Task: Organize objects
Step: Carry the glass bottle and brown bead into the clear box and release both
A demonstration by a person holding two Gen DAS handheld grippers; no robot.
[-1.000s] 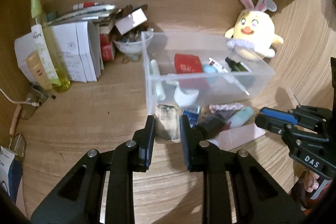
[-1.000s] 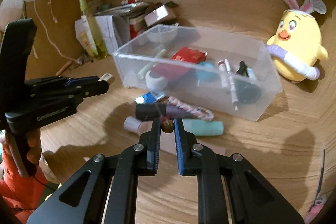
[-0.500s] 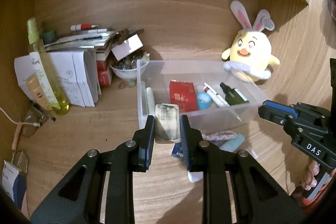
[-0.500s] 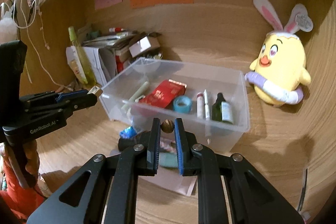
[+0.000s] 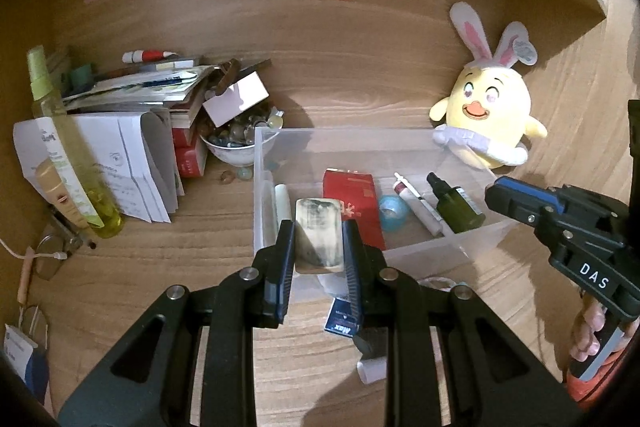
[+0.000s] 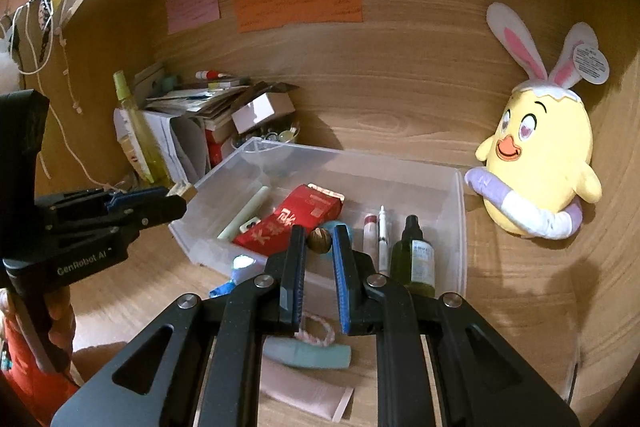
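With our left tool (image 5: 319,247) clamped on a flat pouch (image 5: 319,242) and our right tool (image 6: 318,241) pinching what looks like a nut (image 6: 318,240), we should release both low inside the clear bin (image 6: 458,211).

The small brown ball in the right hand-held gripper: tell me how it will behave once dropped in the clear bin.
The small brown ball looks round and hard, so it will probably roll. The clear bin has walls, which should contain it. It seems light.
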